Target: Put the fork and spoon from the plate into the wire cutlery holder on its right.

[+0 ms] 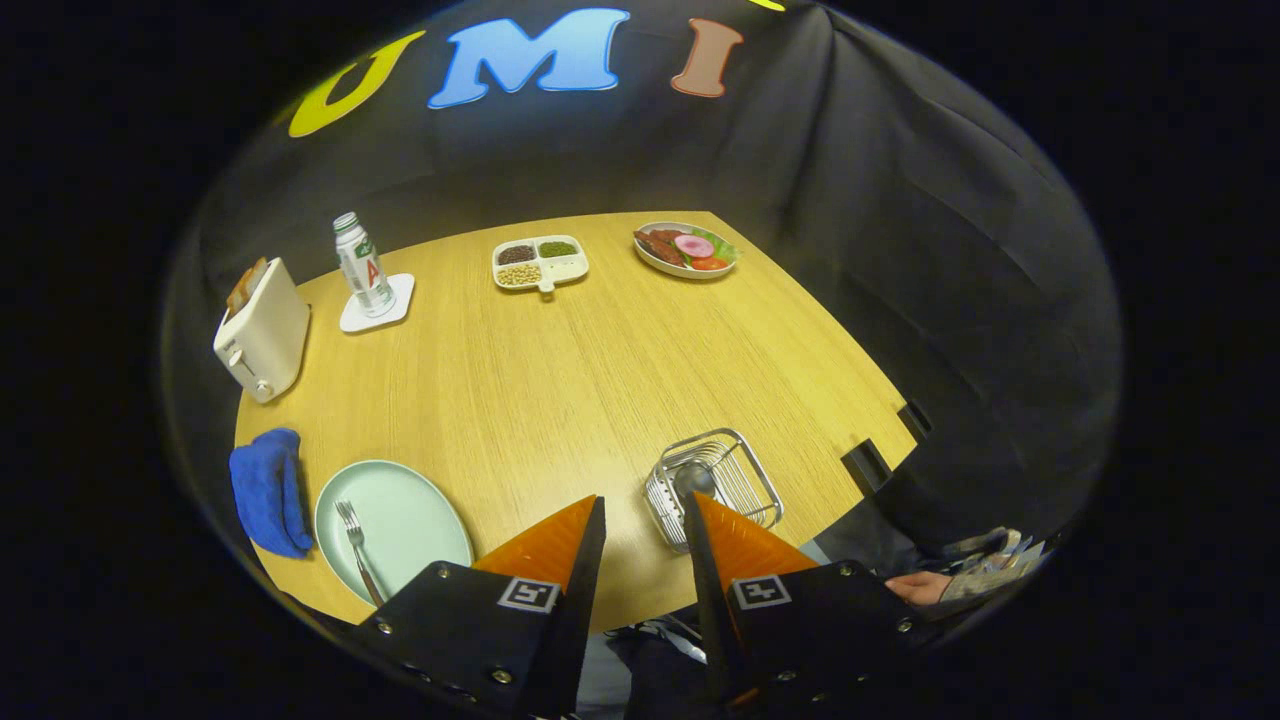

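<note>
- Toaster (262, 343) and blue cloth (270, 492) sit at the surface's (560, 400) 9 o'clock side.
- Plate (400, 520) at claw's 10 o'clock, fork (356, 545) lying on it.
- Claw (645, 515) released, fingers apart, nothing between them.
- Wire holder (714, 487) at claw's 1 o'clock, just beyond the right finger; spoon (693, 480) stands inside it.
- Bottle (362, 265), divided tray (540, 264), food dish (687, 250) far off at 12 o'clock.

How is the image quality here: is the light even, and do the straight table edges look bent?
Gripper view: the light wooden table is evenly and warmly lit, the black cloth wall stays dark; fisheye distortion bows the table edges; the silver wire cutlery holder and the metal fork on the pale green plate look sharp; the open gripper hangs above the table.
</note>
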